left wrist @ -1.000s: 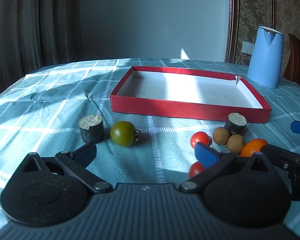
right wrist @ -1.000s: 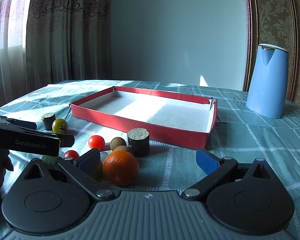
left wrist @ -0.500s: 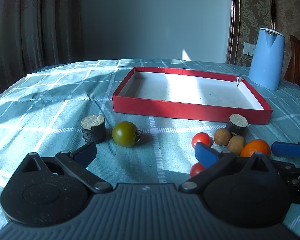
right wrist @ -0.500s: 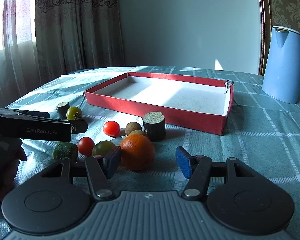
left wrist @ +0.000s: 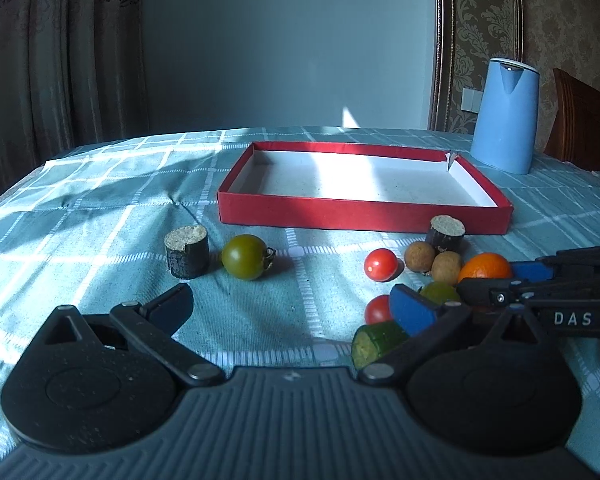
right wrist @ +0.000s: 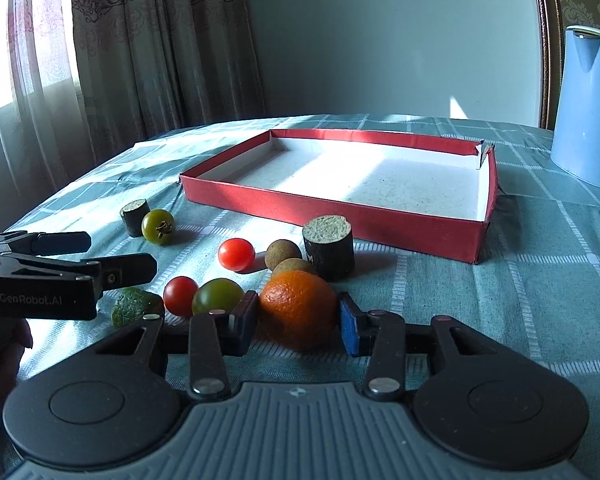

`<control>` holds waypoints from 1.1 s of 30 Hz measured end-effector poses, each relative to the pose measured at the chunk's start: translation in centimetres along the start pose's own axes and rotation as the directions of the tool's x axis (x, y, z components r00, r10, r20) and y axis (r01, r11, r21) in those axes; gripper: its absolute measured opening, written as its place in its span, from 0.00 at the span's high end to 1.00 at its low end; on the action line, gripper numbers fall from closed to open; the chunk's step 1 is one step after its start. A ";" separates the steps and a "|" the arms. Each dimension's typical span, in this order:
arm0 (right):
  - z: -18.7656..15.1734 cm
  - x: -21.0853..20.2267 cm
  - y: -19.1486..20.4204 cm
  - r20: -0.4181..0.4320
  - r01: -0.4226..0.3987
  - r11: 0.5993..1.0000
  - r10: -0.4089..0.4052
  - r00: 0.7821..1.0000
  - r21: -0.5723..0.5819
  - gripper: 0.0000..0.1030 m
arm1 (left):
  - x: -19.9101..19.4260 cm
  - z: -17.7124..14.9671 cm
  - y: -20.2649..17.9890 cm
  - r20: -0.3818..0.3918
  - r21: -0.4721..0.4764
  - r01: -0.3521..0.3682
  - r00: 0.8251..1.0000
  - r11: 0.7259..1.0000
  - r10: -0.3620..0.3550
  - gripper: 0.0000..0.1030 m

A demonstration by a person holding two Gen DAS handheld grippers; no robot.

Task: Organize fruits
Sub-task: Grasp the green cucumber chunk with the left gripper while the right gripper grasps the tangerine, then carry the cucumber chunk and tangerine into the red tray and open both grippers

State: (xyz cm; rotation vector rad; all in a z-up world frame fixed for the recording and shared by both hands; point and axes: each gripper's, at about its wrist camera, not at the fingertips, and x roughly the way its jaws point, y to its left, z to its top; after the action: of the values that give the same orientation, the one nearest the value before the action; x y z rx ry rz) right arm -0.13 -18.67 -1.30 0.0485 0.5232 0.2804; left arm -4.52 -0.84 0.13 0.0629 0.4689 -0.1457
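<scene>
An orange (right wrist: 298, 308) sits on the teal cloth between the pads of my right gripper (right wrist: 299, 322), whose jaws have closed in against its sides. It also shows in the left wrist view (left wrist: 485, 267). Beside it lie two red tomatoes (right wrist: 236, 254), a green tomato (right wrist: 216, 296), two brown longans (right wrist: 283, 252), a cucumber piece (right wrist: 134, 306) and a dark cylinder (right wrist: 329, 246). Another green tomato (left wrist: 245, 257) and cylinder (left wrist: 187, 251) lie ahead of my open, empty left gripper (left wrist: 292, 306). The empty red tray (left wrist: 362, 222) stands behind.
A blue kettle (left wrist: 505, 122) stands at the back right beyond the tray. A wooden chair (left wrist: 584, 128) is at the far right. Curtains hang at the left. The table's left edge (left wrist: 4, 196) is near.
My right gripper moved forward around the orange and narrowed its jaws from wide open to touching it. The left gripper stayed almost still and open.
</scene>
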 end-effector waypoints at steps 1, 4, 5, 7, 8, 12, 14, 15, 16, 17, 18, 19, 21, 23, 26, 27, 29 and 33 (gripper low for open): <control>0.0 -0.1 -0.1 0.004 0.008 1.000 -0.008 1.000 0.010 0.60 | -0.6 -0.3 -0.6 0.024 0.036 -0.011 1.000 0.999 0.010 0.00; 0.1 -0.1 -1.0 0.004 -0.008 0.998 0.008 1.000 0.059 0.60 | -1.7 -0.9 -2.6 0.055 0.151 -0.040 0.998 0.988 0.032 0.00; 0.1 -0.1 -1.2 0.005 -0.014 0.998 0.014 1.000 0.069 0.60 | -1.7 -1.1 -3.5 0.050 0.196 -0.053 0.998 0.979 0.044 0.00; 0.1 -0.1 -1.4 0.007 -0.014 0.997 0.014 1.000 0.079 0.60 | -1.3 -1.5 -5.3 0.047 0.292 -0.091 0.996 0.952 0.081 0.00; 0.0 -0.1 -1.4 0.010 -0.011 0.997 0.010 1.000 0.082 0.60 | -1.1 -1.8 -6.2 0.054 0.343 -0.131 0.991 0.930 0.120 0.00; 0.0 -0.2 -1.5 0.015 -0.007 0.996 0.006 1.000 0.093 0.60 | -0.6 -2.4 -7.8 0.078 0.421 -0.186 0.983 0.888 0.169 0.00; 0.0 -0.2 -1.6 0.016 -0.006 0.996 0.005 1.000 0.094 0.60 | -0.5 -2.2 -7.7 0.064 0.410 -0.174 0.985 0.895 0.162 0.00; 0.0 -0.2 -1.6 0.015 -0.007 0.996 0.005 1.000 0.094 0.60 | -0.4 -2.1 -7.4 0.046 0.393 -0.157 0.987 0.906 0.151 0.03; 0.0 -0.2 -1.5 0.016 -0.006 0.996 0.004 1.000 0.094 0.60 | -0.2 -1.9 -7.1 0.024 0.374 -0.133 0.991 0.918 0.134 0.07; 0.0 -0.3 -1.5 0.017 -0.006 0.996 0.004 1.000 0.093 0.60 | -0.1 -1.7 -6.7 -0.002 0.349 -0.107 0.993 0.931 0.115 0.13; 0.0 -0.3 -1.5 0.017 -0.006 0.996 0.004 1.000 0.093 0.60 | 0.3 -1.3 -6.2 -0.031 0.312 -0.080 0.995 0.947 0.095 0.19; 0.0 -0.3 -1.6 0.017 -0.006 0.996 0.004 1.000 0.094 0.60 | 0.5 -1.2 -5.9 -0.051 0.289 -0.065 0.995 0.955 0.083 0.21; -0.1 -0.3 -1.6 0.019 -0.004 0.995 0.003 1.000 0.098 0.60 | 0.8 -1.0 -5.4 -0.084 0.254 -0.025 0.995 0.967 0.048 0.33; -0.1 -0.3 -1.6 0.019 -0.004 0.995 0.002 1.000 0.103 0.60 | 0.5 -1.0 -4.9 -0.112 0.208 0.045 0.993 0.977 -0.022 0.55; 0.0 -0.3 -1.6 0.018 -0.004 0.995 0.002 1.000 0.099 0.60 | 0.4 -1.1 -5.0 -0.123 0.180 0.079 0.991 0.981 -0.058 0.68; -0.1 -0.3 -1.6 0.018 -0.004 0.995 0.003 1.000 0.098 0.60 | 0.3 -1.2 -5.2 -0.117 0.189 0.079 0.991 0.979 -0.057 0.68; -0.1 -0.3 -1.6 0.020 -0.005 0.995 0.003 1.000 0.099 0.60 | 0.1 -1.3 -5.2 -0.108 0.188 0.081 0.992 0.979 -0.061 0.69; -0.1 -0.8 -1.3 0.052 -0.004 0.996 0.000 0.999 0.084 0.60 | -0.5 -1.0 -4.8 -0.098 0.165 0.103 0.991 0.981 -0.088 0.69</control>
State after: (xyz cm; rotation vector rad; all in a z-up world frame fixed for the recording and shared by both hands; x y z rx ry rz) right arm -0.55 -20.16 -1.14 0.1374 0.4830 0.2587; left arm -6.16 -5.44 -0.71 0.2153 0.5496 -0.2781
